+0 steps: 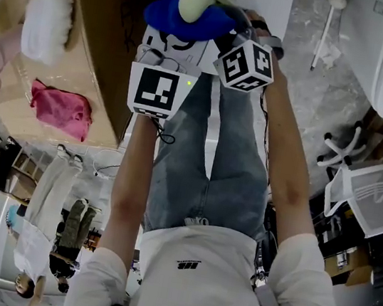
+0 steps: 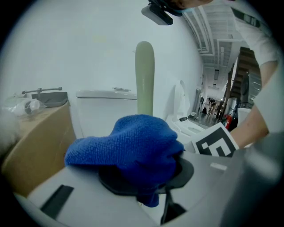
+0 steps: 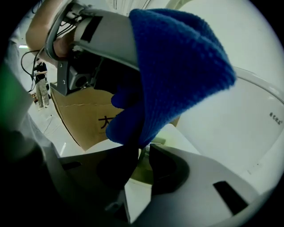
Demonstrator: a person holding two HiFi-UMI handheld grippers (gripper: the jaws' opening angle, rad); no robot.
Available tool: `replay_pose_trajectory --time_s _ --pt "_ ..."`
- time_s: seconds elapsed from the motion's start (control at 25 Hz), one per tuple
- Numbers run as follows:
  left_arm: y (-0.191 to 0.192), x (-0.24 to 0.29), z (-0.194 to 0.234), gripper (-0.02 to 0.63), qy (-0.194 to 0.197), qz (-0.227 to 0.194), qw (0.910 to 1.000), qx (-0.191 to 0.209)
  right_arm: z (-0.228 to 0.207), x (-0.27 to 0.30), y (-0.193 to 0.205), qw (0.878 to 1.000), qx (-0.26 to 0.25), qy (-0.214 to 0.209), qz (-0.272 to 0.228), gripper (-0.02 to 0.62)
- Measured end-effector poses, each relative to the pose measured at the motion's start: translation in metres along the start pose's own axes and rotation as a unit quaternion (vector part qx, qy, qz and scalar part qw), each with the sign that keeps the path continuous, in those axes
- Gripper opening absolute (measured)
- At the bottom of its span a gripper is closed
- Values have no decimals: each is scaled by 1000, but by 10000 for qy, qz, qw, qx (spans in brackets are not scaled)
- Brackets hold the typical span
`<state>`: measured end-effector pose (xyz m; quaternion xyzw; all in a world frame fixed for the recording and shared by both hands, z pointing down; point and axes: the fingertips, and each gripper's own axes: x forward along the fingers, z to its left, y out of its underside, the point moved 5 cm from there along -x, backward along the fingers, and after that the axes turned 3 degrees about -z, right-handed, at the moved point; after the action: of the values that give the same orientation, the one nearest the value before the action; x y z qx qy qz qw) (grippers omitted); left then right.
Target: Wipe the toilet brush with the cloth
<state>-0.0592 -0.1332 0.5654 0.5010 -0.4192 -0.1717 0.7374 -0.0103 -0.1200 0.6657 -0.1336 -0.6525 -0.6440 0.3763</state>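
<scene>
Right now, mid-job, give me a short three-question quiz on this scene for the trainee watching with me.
1. Multiple choice: what is the left gripper clamped on? A) a sponge B) the blue cloth C) nothing
2. True or false: in the left gripper view, the toilet brush handle rises above the cloth.
3. Short answer: which gripper has that pale green handle between its jaws?

Key: 1 B. 2 True. 3 The right gripper, closed on the handle just below the hanging cloth.
</scene>
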Motion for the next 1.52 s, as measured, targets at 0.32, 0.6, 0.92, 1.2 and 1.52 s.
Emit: replay_pose_trajectory --time_s 0.32,0.6,0.92,1.2,1.52 --pt "-20 -8 1 130 141 -632 9965 -531 -2 -3 1 9997 198 -105 -123 97" --pt "-60 -18 1 130 311 -714 9966 -266 -1 -1 -1 9999 120 -12 46 95" --pt "-104 -26 -1 165 563 -702 9958 -170 0 -1 0 9999 87 -57 115 95" --pt "-137 -31 2 186 617 -960 9924 -459 1 0 0 9999 93 -65 120 95" --pt "-135 -28 0 184 420 -892 9951 -21 -1 -4 -5 9998 116 -72 122 95"
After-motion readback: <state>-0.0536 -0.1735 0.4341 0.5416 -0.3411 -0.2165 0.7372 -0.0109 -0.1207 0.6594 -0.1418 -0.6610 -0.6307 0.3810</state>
